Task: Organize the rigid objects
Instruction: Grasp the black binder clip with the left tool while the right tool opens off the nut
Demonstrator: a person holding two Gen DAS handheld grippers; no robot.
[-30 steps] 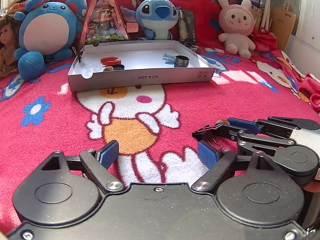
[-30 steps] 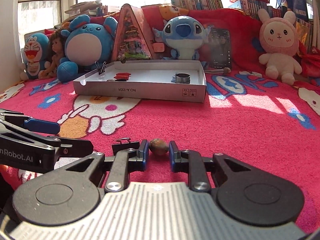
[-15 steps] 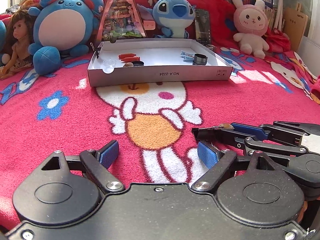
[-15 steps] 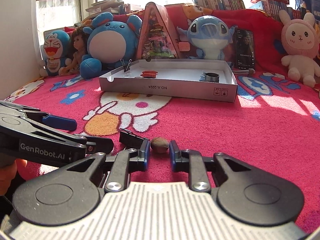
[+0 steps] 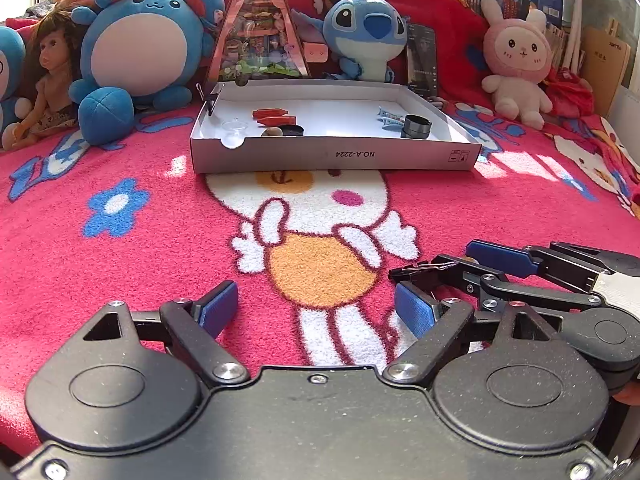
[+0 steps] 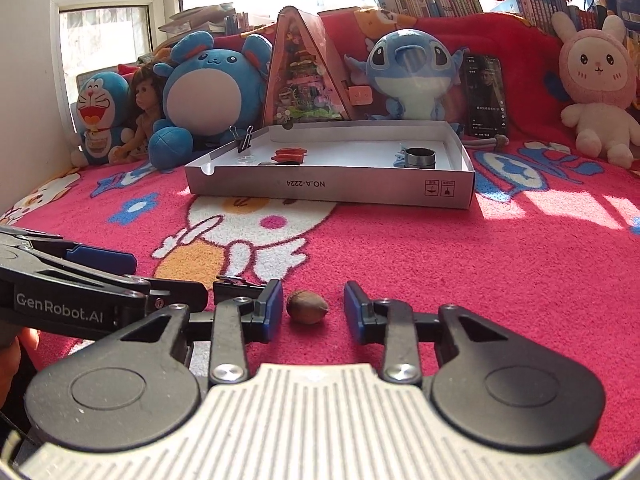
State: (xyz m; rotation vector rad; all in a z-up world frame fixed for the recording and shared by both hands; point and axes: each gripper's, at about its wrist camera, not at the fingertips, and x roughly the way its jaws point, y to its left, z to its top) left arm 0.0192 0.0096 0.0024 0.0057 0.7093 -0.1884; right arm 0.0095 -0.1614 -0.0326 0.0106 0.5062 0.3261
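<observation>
A small brown nut lies on the red blanket between the fingers of my right gripper, which is open around it without touching. A black binder clip lies just left of the right gripper's left finger; it also shows in the left wrist view. My left gripper is open and empty, low over the blanket, to the left of the right gripper. A white shallow box ahead holds red pieces, a dark metal ring and other small items.
Plush toys, a doll, a triangular display case and a phone line the back behind the box. A binder clip is clipped on the box's left wall. Books stand on shelves behind.
My right gripper has opened wider around the nut. Both grippers have shifted slightly, so the box now sits more central in the views. The left gripper stays open.
</observation>
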